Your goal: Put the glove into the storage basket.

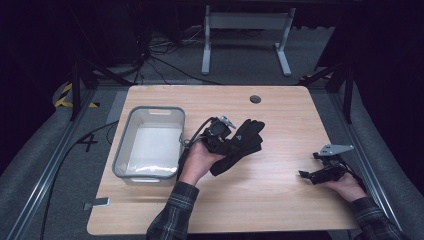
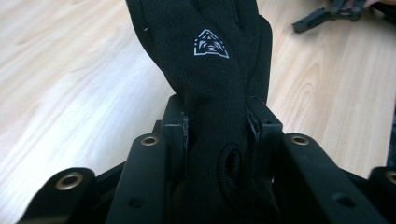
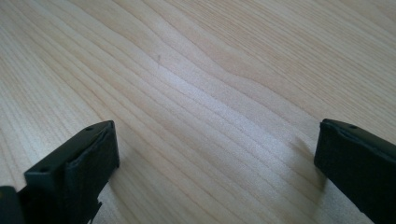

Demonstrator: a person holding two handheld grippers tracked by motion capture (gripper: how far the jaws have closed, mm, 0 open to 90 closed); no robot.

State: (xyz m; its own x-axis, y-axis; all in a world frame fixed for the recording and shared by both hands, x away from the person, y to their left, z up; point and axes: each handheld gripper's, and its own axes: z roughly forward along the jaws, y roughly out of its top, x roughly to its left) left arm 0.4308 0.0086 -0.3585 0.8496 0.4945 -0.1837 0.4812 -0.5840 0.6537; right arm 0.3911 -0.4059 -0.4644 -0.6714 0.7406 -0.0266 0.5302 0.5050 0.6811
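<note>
Black glove (image 2: 210, 70) pinched in left hand-held gripper (image 2: 217, 130); right hand-held gripper (image 3: 215, 154) wide open, empty.

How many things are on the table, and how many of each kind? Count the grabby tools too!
Black glove: 1, pinched in the left gripper
Grey bin: 1
Grippers: 2, the left gripper and the right gripper, whose jaws stand wide apart over the wooden table
Total: 4

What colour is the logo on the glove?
White, on the black knit glove; clearest in the left gripper view.
</note>
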